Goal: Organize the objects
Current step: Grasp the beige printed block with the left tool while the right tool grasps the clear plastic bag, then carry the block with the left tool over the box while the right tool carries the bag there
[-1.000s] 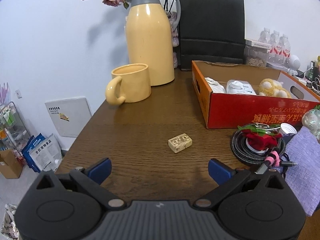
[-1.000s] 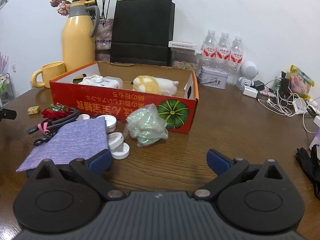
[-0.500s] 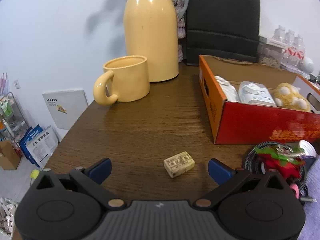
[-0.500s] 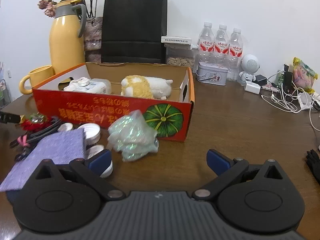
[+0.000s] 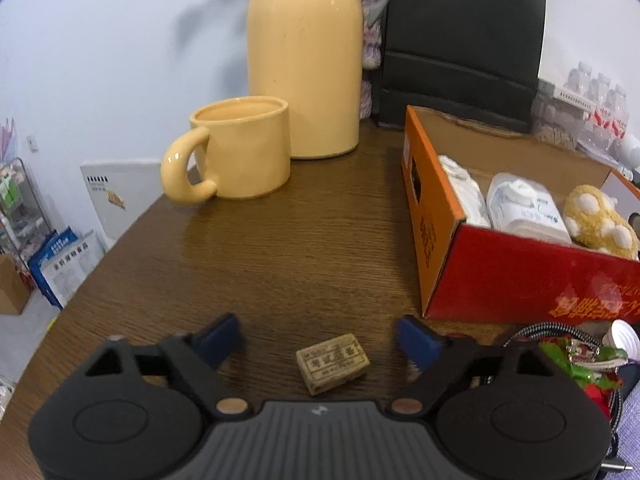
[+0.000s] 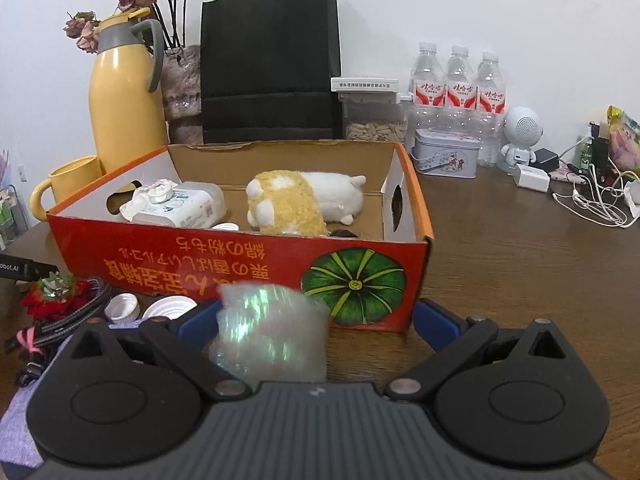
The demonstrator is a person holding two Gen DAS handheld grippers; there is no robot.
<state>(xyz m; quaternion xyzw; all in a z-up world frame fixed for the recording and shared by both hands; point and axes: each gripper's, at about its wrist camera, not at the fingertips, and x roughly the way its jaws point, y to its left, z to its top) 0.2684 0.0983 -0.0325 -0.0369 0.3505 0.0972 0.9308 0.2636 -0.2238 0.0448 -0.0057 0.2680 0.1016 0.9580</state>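
A small tan block (image 5: 333, 362) lies on the wooden table between the open fingers of my left gripper (image 5: 320, 338), untouched. A crumpled shiny plastic bag (image 6: 270, 334) sits between the open fingers of my right gripper (image 6: 308, 326), near its left finger. Behind it stands the red cardboard box (image 6: 248, 276), also in the left wrist view (image 5: 512, 272), holding a plush toy (image 6: 300, 202), a wipes pack (image 6: 184, 206) and a white bundle.
A yellow mug (image 5: 236, 152) and yellow thermos (image 5: 304, 56) stand at the back left. A coiled cable with red wrappers (image 6: 60, 296), white lids (image 6: 168, 308) and a purple cloth (image 6: 20, 420) lie left of the bag. Bottles, a tin and cables sit at right.
Both grippers moved forward. The tan block came in between the left fingers. The plastic bag came in between the right fingers. Both grippers stay open.
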